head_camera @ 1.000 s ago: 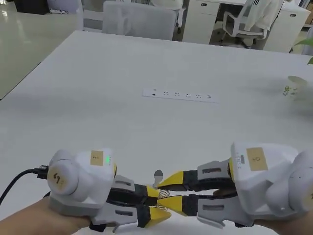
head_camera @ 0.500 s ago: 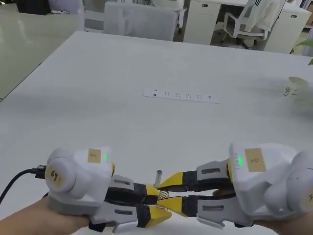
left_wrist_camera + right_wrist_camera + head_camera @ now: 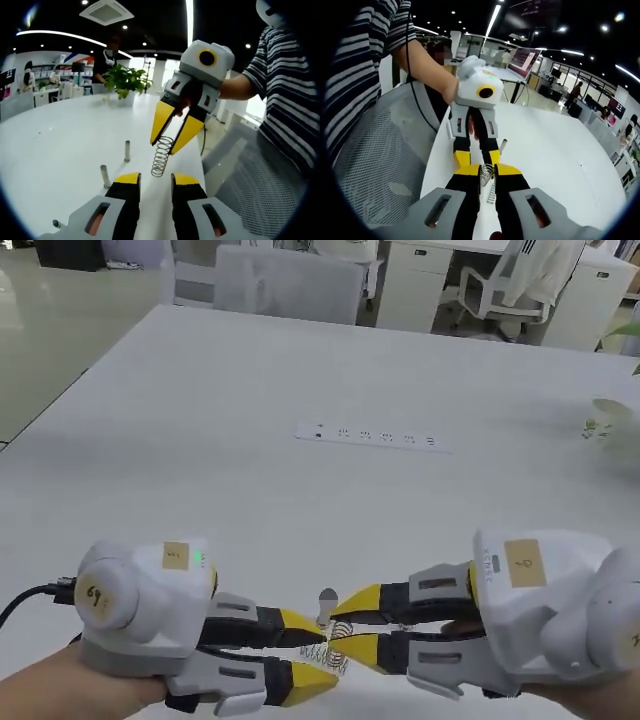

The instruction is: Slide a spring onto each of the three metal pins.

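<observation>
Two grippers are seen tip to tip at the near edge of the white table [image 3: 250, 490]. One spring [image 3: 161, 156] is clamped by one end between the jaws of the right gripper [image 3: 163, 146], and its free end is pointed toward the left gripper [image 3: 156, 178]. The left gripper's jaws are held apart with nothing between them. A second spring [image 3: 491, 193] is seen lying flat on the table just beneath the right gripper's jaws. Two metal pins are counted standing upright in the left gripper view, the farther pin [image 3: 127, 151] and the nearer pin [image 3: 105, 176]. Both are set near the held spring but apart from it. One power strip [image 3: 370, 435] is seen farther out on the table.
</observation>
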Demonstrator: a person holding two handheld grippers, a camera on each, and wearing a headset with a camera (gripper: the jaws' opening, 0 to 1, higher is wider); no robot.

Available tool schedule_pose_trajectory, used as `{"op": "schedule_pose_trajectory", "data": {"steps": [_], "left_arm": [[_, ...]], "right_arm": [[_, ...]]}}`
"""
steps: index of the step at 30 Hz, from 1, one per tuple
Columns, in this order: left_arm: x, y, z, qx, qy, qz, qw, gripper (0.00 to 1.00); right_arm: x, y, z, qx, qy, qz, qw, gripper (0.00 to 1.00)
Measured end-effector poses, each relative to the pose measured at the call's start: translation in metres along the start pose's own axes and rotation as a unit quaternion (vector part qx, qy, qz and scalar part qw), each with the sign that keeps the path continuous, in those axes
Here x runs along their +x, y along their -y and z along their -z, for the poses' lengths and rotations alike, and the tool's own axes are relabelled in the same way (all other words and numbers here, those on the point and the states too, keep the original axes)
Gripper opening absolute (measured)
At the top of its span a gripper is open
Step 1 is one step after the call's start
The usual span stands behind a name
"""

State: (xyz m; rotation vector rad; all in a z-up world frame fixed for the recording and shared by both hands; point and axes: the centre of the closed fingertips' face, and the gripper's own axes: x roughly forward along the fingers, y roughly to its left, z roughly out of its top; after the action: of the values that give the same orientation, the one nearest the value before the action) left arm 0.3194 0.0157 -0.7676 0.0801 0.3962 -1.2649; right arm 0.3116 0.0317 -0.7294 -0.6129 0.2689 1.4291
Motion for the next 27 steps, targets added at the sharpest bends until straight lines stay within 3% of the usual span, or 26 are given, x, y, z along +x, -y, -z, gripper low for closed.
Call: {"op": "schedule_pose_trajectory", "data": {"steps": [10,21,27], "left_arm": [[-0.006,-0.002,0.004,-0.01,-0.003,-0.009,0.9999,0.23],[-0.024,-0.009,0.007,-0.021,0.0,-0.031,0.9993,0.29],[-0.032,-0.014,0.012,-0.024,-0.001,-0.048,0.9985,0.38]], "right_arm": [[-0.001,0.002,0.003,-0.002,-0.006,0.006,1.0,0.07],[-0.004,0.008,0.006,-0.001,-0.01,0.019,0.9998,0.07],[-0.004,0.009,0.008,-0.001,-0.013,0.021,0.9997,0.07]]}}
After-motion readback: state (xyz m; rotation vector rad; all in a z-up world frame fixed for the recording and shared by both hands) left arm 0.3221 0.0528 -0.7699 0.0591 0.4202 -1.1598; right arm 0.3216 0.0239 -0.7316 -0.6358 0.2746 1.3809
